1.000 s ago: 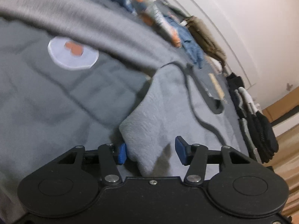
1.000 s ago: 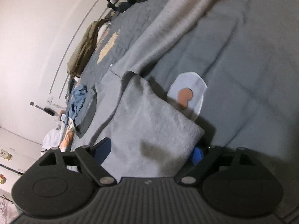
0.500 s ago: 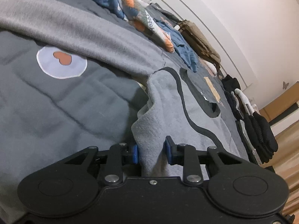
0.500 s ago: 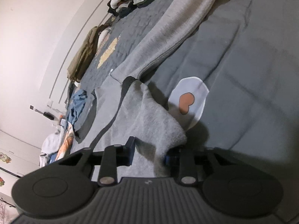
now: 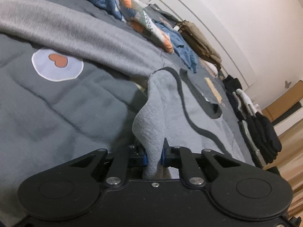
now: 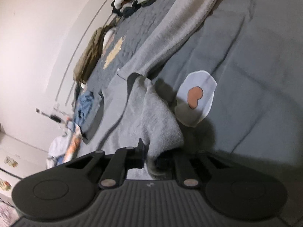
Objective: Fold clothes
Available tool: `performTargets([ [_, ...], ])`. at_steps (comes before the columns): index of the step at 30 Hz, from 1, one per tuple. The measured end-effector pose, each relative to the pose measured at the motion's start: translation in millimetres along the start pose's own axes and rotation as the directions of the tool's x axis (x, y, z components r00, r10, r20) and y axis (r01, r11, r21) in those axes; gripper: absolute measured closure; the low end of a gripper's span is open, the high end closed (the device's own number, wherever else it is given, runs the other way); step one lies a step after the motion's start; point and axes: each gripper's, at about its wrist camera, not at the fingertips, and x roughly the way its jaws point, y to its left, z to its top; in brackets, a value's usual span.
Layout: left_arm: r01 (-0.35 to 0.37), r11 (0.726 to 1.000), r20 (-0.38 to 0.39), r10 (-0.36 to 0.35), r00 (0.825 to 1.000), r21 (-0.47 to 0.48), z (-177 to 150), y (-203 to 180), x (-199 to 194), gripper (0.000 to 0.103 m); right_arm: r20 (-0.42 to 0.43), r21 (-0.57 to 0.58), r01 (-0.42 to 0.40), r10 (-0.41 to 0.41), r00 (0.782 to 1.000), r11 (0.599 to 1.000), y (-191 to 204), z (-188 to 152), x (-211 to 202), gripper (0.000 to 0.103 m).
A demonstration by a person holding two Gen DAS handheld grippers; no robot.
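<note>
A light grey fleece garment [image 5: 157, 113] with dark trim lies on a dark grey quilt [image 5: 56, 113]. My left gripper [image 5: 153, 155] is shut on a bunched corner of it, the cloth pinched between the blue pads and lifted off the quilt. In the right wrist view the same grey garment [image 6: 151, 117] rises in a fold, and my right gripper [image 6: 150, 158] is shut on another corner of it. A grey knitted sleeve [image 5: 75, 32] lies across the quilt behind the garment.
The quilt carries a white patch with an orange heart [image 5: 56, 64]. Blue and patterned clothes [image 5: 144, 19] are heaped at the back, an olive garment [image 5: 200, 41] lies by the wall, and dark folded items [image 5: 261, 130] are stacked at the bed's right edge.
Both grippers went from open around the garment's corners to shut on them. The pinched cloth has since been lifted and drawn into a ridge.
</note>
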Motion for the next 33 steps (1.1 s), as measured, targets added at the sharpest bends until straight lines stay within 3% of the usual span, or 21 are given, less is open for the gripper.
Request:
performTargets([
  [5, 0.004, 1.0, -0.009, -0.004, 1.0, 0.019, 1, -2, -18, 0.091, 0.008, 0.016, -0.039, 0.039, 0.999, 0.999, 9, -6, -22, 0.094],
  [10, 0.012, 1.0, -0.003, -0.012, 1.0, 0.02, 2, 5, -47, 0.092, -0.031, 0.025, -0.029, 0.029, 0.999, 0.999, 7, -13, -44, 0.094],
  [21, 0.004, 1.0, -0.037, -0.003, 0.999, 0.018, -25, 28, -114, 0.092, -0.029, 0.002, -0.014, 0.014, 0.999, 1.0, -2, -51, -106, 0.094],
  [24, -0.013, 1.0, -0.056, 0.014, 0.998, 0.011, -33, 34, -124, 0.092, -0.042, -0.009, 0.031, -0.031, 0.999, 0.999, -12, -64, -115, 0.094],
  [29, -0.082, 0.995, -0.105, 0.088, 0.991, 0.056, -44, 35, -116, 0.091, -0.057, -0.131, 0.158, -0.166, 0.984, 0.979, -21, -77, -106, 0.093],
  [31, -0.111, 0.992, -0.115, 0.117, 0.986, 0.059, -43, 36, -113, 0.087, -0.065, -0.191, 0.219, -0.235, 0.97, 0.957, -21, -77, -99, 0.089],
  [33, -0.139, 0.988, -0.126, 0.146, 0.981, 0.062, -42, 36, -111, 0.075, -0.057, -0.197, 0.245, -0.26, 0.964, 0.949, -22, -77, -100, 0.082],
])
